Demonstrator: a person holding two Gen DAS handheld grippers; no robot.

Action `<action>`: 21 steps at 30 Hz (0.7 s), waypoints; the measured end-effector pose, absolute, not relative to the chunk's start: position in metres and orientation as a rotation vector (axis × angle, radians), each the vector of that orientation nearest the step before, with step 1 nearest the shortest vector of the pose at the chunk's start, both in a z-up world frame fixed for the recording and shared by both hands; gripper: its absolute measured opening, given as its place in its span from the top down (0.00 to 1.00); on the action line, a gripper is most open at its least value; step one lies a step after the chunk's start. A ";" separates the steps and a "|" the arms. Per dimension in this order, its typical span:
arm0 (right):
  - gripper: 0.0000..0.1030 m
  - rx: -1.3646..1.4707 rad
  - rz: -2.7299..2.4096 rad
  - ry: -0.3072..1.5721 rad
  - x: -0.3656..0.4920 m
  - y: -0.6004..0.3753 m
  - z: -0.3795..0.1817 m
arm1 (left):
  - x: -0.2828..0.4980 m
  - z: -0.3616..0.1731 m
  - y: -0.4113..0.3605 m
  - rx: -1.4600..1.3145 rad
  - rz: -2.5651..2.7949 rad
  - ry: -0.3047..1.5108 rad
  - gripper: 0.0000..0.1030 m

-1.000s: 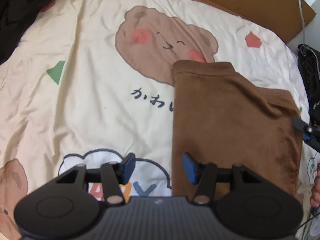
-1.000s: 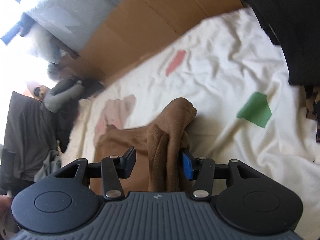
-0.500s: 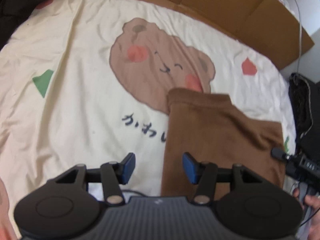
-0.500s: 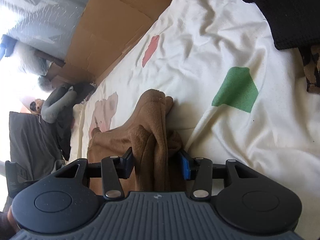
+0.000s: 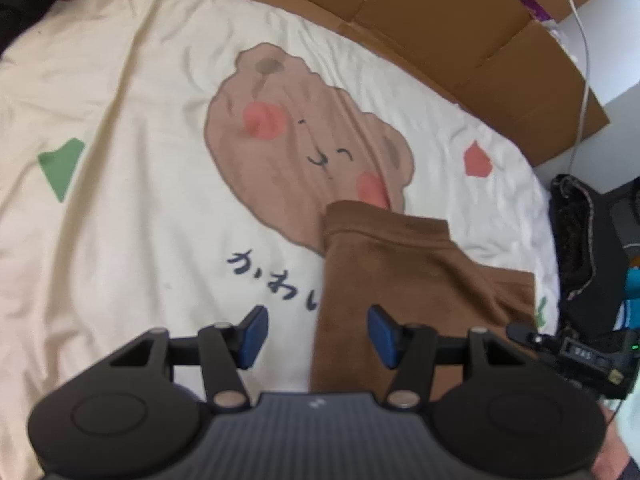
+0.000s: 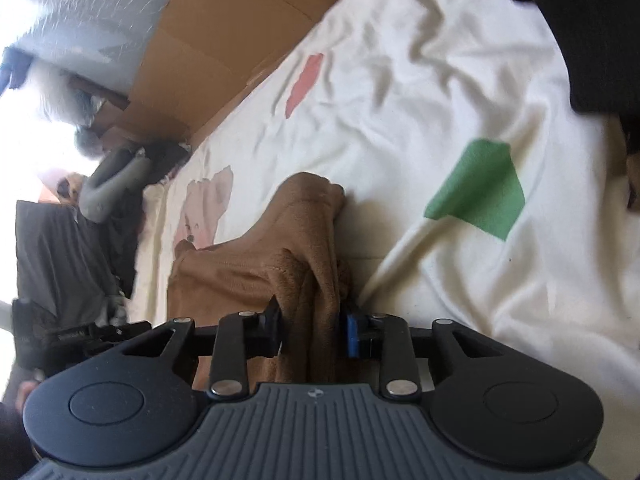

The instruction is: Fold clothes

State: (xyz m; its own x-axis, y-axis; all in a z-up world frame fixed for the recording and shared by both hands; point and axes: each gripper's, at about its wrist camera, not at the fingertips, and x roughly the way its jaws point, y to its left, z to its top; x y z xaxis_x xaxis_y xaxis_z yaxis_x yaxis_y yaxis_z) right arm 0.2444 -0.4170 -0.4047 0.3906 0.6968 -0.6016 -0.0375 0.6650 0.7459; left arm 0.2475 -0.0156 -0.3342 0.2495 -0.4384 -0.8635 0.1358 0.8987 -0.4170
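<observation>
Garment: a brown fleece garment (image 5: 404, 280), already partly folded, lies flat on the bed (image 5: 132, 152) over the lower right of the printed bear, toward the bed's right edge as the left wrist view frames it.

Right claw (image 6: 312, 332): closing on a bunched fold of the brown cloth. A second ago the pads stood loosely either side of the bundle; now both press into it, so this claw is clenched on the garment's edge.

Left claw (image 5: 318, 336): released and easing wider, nothing between its pads. It hangs above the garment's left edge, with the right pad over brown cloth and the left pad over bare sheet.

Change: the left wrist view has drifted, so the garment now sits lower and more central than a second ago. The right wrist view has come nearer the bed.

Meaning for the task: judged from this, one hand has secured its hold for the next fold. The other hand is lined up on the opposite edge but has not yet taken it.

Left wrist view only: the garment's whole flat outline, the bear print and lettering, the cardboard (image 5: 460, 40) along the bed's far edge, and the other handheld device at the right margin.

Right wrist view only: the pinch itself, the thickness of the gathered layers, a green patch (image 6: 480, 196) on the sheet, and dark clothing (image 6: 600, 40) at the bed's corner.
</observation>
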 end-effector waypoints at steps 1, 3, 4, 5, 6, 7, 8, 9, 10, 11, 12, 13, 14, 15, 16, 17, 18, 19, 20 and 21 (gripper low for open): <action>0.66 0.748 0.524 1.084 0.245 -0.420 -0.408 | 0.249 -0.336 -0.015 -0.299 -0.406 1.266 0.43; 0.66 0.782 0.531 1.090 0.246 -0.423 -0.411 | 0.253 -0.342 -0.015 -0.326 -0.426 1.273 0.43; 0.66 0.787 0.534 1.094 0.246 -0.424 -0.412 | 0.255 -0.344 -0.015 -0.338 -0.439 1.277 0.43; 0.66 0.783 0.535 1.097 0.246 -0.424 -0.411 | 0.257 -0.347 -0.016 -0.345 -0.458 1.281 0.43; 0.66 0.777 0.533 1.099 0.246 -0.423 -0.410 | 0.258 -0.349 -0.018 -0.353 -0.478 1.288 0.43; 0.66 0.772 0.532 1.101 0.246 -0.422 -0.410 | 0.260 -0.351 -0.019 -0.361 -0.497 1.300 0.43; 0.66 0.771 0.532 1.103 0.247 -0.421 -0.410 | 0.262 -0.354 -0.020 -0.371 -0.510 1.316 0.43; 0.66 0.772 0.533 1.105 0.246 -0.421 -0.410 | 0.264 -0.359 -0.021 -0.393 -0.524 1.336 0.43; 0.67 0.773 0.536 1.105 0.246 -0.421 -0.410 | 0.267 -0.363 -0.021 -0.421 -0.543 1.357 0.43; 0.67 0.775 0.539 1.104 0.246 -0.421 -0.411 | 0.269 -0.365 -0.022 -0.425 -0.557 1.360 0.43; 0.67 0.777 0.542 1.103 0.246 -0.422 -0.412 | 0.270 -0.367 -0.023 -0.426 -0.571 1.363 0.43; 0.69 0.779 0.545 1.101 0.245 -0.422 -0.413 | 0.271 -0.369 -0.025 -0.417 -0.587 1.361 0.43; 0.69 0.782 0.548 1.100 0.245 -0.423 -0.414 | 0.273 -0.371 -0.025 -0.416 -0.598 1.365 0.43; 0.69 0.787 0.551 1.099 0.245 -0.424 -0.415 | 0.274 -0.374 -0.026 -0.415 -0.609 1.368 0.44; 0.69 0.795 0.551 1.101 0.245 -0.424 -0.416 | 0.275 -0.376 -0.027 -0.415 -0.620 1.371 0.44; 0.69 0.802 0.550 1.103 0.246 -0.425 -0.416 | 0.278 -0.379 -0.027 -0.423 -0.627 1.368 0.44; 0.70 0.805 0.549 1.105 0.246 -0.425 -0.417 | 0.280 -0.380 -0.027 -0.435 -0.631 1.366 0.44; 0.70 0.800 0.547 1.105 0.246 -0.425 -0.416 | 0.282 -0.381 -0.028 -0.445 -0.634 1.365 0.44; 0.71 0.795 0.544 1.104 0.246 -0.424 -0.416 | 0.285 -0.381 -0.030 -0.449 -0.637 1.362 0.45; 0.72 0.789 0.541 1.104 0.246 -0.424 -0.415 | 0.287 -0.381 -0.031 -0.451 -0.639 1.359 0.50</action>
State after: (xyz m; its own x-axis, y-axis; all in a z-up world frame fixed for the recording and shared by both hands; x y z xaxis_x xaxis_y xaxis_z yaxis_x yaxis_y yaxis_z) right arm 0.2458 -0.4240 -0.4152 0.3697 0.7314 -0.5730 -0.0047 0.6182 0.7860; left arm 0.2867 -0.0315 -0.3811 0.0856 -0.6562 -0.7497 0.1591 0.7518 -0.6399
